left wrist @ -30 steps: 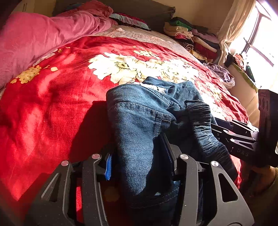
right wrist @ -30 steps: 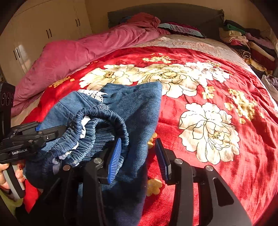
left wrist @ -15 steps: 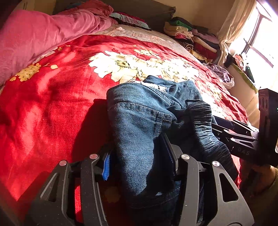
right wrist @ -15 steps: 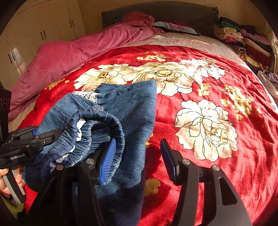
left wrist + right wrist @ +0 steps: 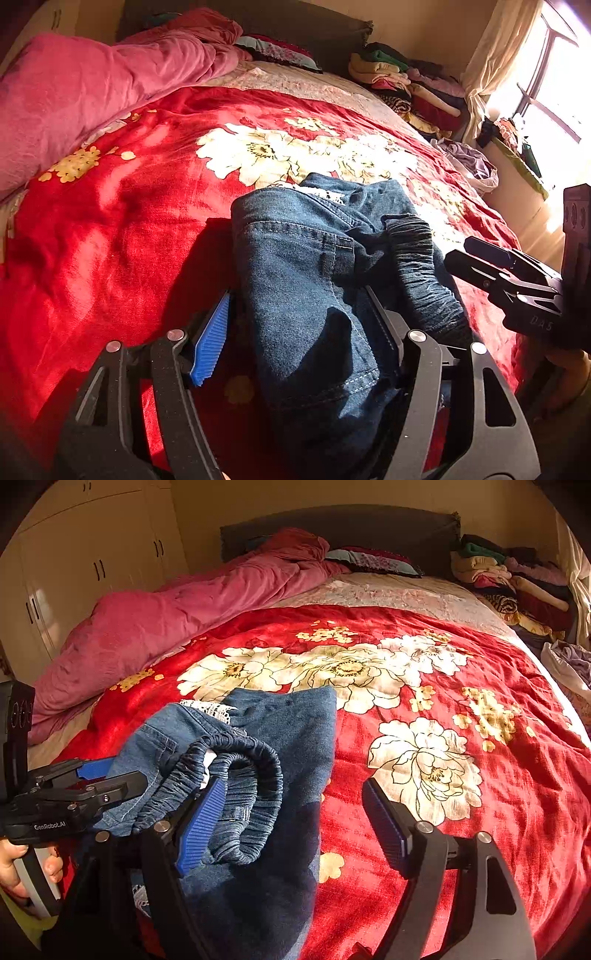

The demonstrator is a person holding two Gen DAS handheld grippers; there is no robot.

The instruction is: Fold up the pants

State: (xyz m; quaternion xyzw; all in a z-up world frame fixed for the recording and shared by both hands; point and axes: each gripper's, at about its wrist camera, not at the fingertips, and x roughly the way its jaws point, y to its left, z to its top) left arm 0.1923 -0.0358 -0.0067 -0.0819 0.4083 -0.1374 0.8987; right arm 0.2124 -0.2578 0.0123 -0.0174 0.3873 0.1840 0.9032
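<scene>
The blue denim pants lie folded in a bundle on the red floral blanket, elastic waistband on top at the near end. My left gripper is open, its jaws wide on either side of the near end of the pants, the blue left pad clear of the cloth. My right gripper is open; its left pad sits beside the waistband and the right pad is over bare blanket. Each gripper shows in the other's view: the right one and the left one.
A pink duvet is heaped along the left side of the bed. Stacked clothes sit at the far right by the headboard. A curtain and window stand to the right. Wardrobe doors are at left.
Both grippers have opened wider. The left gripper's blue pad has come off the denim and the right gripper's jaws have spread apart. The pants stay on the blanket.
</scene>
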